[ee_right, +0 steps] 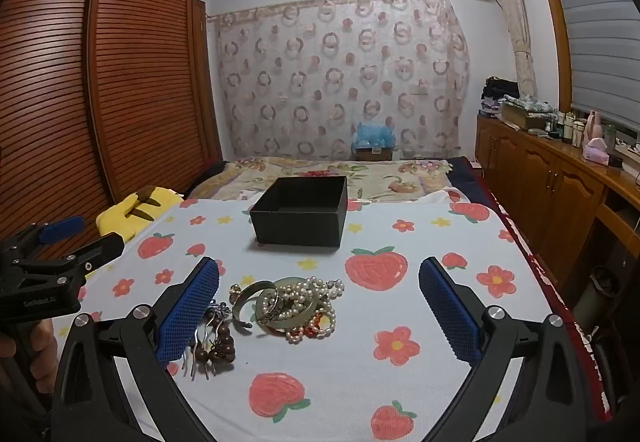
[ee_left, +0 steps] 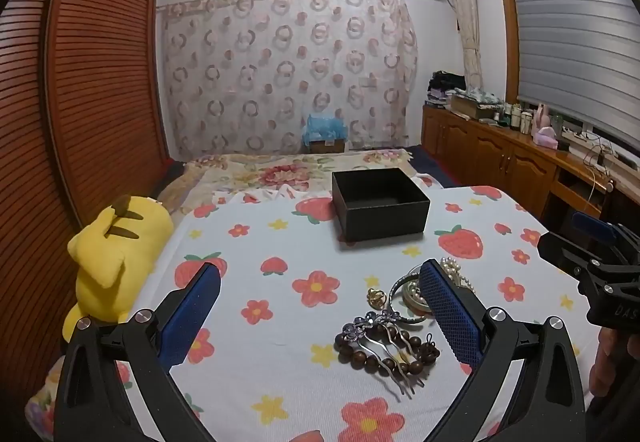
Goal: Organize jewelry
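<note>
Jewelry waiting on the strawberry blanket

Jewelry is lying in a small pile on the white blanket with red strawberries and flowers [ee_right: 400,362]. The left gripper [ee_left: 320,316] is hanging with its blue fingers [ee_left: 192,316] spread wide, holding nothing; the brown wooden bead bracelet [ee_left: 384,350] and silver hair comb [ee_left: 394,354] are sitting between them. The right gripper [ee_right: 319,310] is also spread wide and empty, with the white pearl necklace [ee_right: 312,302] between its fingers. The open black cardboard box [ee_right: 300,215] is sitting farther ahead of both.

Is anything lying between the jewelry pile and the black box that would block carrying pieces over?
Nothing visible. Only bare strawberry-print sheet lies between the jewelry pile and the open black box, which looks empty. Both grippers, left and right, are open and holding nothing.
</note>
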The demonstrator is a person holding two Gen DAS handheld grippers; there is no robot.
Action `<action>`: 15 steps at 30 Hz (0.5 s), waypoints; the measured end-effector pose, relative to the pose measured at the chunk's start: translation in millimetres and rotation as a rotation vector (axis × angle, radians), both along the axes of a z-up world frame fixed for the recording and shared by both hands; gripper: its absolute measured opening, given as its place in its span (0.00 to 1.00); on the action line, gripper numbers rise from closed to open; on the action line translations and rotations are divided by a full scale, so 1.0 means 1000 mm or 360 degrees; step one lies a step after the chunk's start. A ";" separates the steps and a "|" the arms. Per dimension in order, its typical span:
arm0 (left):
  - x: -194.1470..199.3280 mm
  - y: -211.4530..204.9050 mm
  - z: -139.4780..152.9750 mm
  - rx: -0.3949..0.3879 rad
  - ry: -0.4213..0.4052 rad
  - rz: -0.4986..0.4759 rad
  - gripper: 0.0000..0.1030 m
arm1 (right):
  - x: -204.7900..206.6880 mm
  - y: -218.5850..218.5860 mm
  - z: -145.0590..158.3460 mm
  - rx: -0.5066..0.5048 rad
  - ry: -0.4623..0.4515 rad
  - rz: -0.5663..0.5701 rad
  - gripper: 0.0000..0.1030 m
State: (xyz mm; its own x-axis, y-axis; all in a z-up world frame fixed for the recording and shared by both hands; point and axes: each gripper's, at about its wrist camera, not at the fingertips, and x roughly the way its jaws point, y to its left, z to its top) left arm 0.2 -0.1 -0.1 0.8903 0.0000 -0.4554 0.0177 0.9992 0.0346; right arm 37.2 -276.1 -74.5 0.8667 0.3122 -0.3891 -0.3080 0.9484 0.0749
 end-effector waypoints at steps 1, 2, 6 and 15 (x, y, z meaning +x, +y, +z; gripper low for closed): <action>0.000 0.000 0.000 0.0002 -0.0005 0.0001 0.94 | 0.000 0.000 0.000 -0.0001 -0.0001 0.0000 0.98; 0.000 0.000 0.000 0.0002 -0.0007 0.0002 0.94 | 0.000 0.000 0.001 -0.0003 -0.0003 -0.0001 0.98; 0.000 0.000 0.000 -0.0001 -0.0010 0.0000 0.94 | 0.000 0.000 0.000 0.0005 -0.0002 0.0003 0.98; 0.000 0.000 0.000 0.0002 -0.0011 0.0000 0.94 | -0.001 0.000 0.001 0.0005 -0.0007 0.0003 0.98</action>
